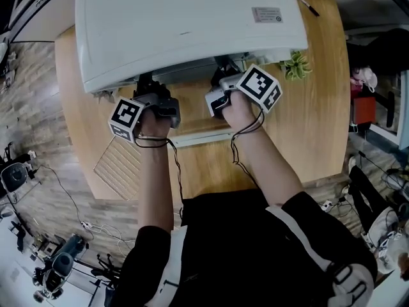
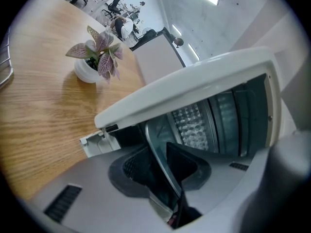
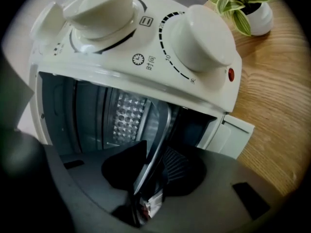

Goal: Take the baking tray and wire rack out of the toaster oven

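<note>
Nearest me, the wire rack [image 1: 118, 165] lies flat on the wooden table [image 1: 307, 126], at its near left corner and well clear of the toaster oven [image 1: 185, 24]. Just past it my left hand [image 1: 153, 123] and right hand [image 1: 239, 110] reach side by side under the oven's white top, each with its marker cube turned up.

My left gripper [image 2: 163, 171] has its jaws drawn in close on the baking tray [image 2: 156, 147]. The thin grey rim runs up between the dark pads [image 2: 184, 164], which press on it from both sides. My right gripper [image 3: 150, 169] does the same at the tray's other side, nipped onto the metal edge with its ribbed pad [image 3: 177, 171] against it. The tray itself sits inside the oven's mouth, and only the edge I hold reaches the front opening.

Beyond the pads the dimpled back wall [image 3: 126, 113] of the oven shows pale. Above the opening, on my right, are two cream knobs [image 3: 201, 38] and a small red lamp [image 3: 230, 74]. Farther off, a little potted plant [image 1: 295, 66] stands on the table beside the oven's right end
</note>
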A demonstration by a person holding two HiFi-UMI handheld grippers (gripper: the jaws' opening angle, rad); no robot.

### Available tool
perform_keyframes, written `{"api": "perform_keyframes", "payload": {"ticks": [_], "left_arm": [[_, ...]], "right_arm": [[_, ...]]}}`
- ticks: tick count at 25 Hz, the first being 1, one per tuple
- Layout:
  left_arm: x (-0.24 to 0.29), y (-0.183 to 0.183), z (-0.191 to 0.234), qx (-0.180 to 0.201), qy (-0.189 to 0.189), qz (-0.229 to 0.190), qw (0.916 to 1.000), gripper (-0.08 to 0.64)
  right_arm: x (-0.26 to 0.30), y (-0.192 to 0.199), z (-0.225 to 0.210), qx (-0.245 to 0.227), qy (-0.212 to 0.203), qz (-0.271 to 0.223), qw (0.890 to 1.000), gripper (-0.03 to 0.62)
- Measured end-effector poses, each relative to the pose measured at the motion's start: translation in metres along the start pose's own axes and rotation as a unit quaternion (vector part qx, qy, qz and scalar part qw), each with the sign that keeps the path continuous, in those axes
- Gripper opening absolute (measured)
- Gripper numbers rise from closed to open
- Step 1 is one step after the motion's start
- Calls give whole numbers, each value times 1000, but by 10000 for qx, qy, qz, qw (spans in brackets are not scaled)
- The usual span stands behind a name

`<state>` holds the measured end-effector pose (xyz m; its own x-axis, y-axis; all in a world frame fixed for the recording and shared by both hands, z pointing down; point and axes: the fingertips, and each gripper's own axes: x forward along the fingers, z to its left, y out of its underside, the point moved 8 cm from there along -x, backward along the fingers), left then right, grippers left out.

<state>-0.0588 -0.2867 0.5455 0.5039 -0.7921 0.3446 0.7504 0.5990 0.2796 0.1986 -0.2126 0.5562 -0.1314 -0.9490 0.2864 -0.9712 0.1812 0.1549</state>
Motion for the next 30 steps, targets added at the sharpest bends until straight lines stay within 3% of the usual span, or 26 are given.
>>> {"api": "perform_keyframes", "payload": {"ticks": [21, 30], "left_arm": [[-54, 18, 12, 168, -175, 131, 9996, 115], [-77, 25, 19, 72, -208, 153, 9996, 112]], "right_arm": [[-51, 28, -11, 55, 106, 124, 9999, 107], [-72, 39, -16, 71, 101, 227, 9997, 107]]}}
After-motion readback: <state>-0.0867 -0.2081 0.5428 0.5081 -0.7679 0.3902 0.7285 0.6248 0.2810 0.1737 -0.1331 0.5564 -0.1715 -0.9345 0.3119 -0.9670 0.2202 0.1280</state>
